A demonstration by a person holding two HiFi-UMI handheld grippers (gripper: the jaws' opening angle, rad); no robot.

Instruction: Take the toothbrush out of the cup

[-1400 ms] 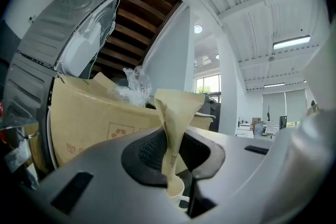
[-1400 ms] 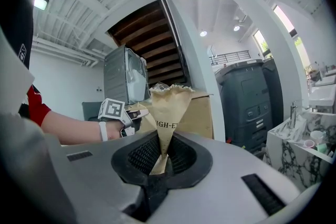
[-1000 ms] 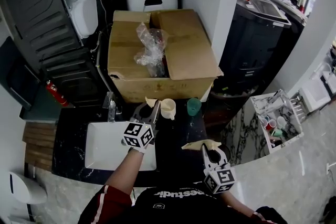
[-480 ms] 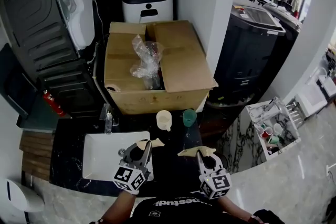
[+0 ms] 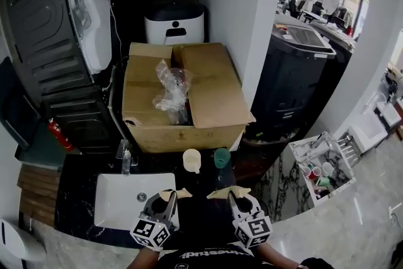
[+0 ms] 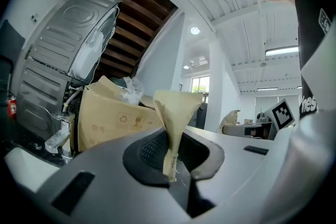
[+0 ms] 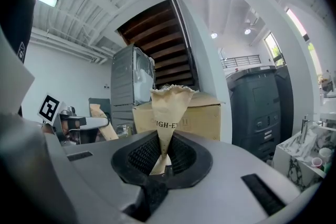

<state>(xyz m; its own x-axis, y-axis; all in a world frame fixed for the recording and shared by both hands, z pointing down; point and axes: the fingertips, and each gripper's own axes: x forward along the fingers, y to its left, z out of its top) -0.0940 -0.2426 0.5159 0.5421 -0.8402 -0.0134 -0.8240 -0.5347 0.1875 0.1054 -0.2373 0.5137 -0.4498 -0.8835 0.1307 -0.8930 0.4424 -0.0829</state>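
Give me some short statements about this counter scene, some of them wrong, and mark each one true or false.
1. A cream cup and a green cup stand side by side in front of the cardboard box. True.
2. The white sink lies to the right of the cups in the head view. False: it lies to their left.
3. The left gripper holds a toothbrush. False: its jaws are together with nothing between them.
4. Crumpled clear plastic lies in the open box. True.
5. The right gripper touches the green cup. False: it is apart from the cup, nearer the person, with its jaws together.
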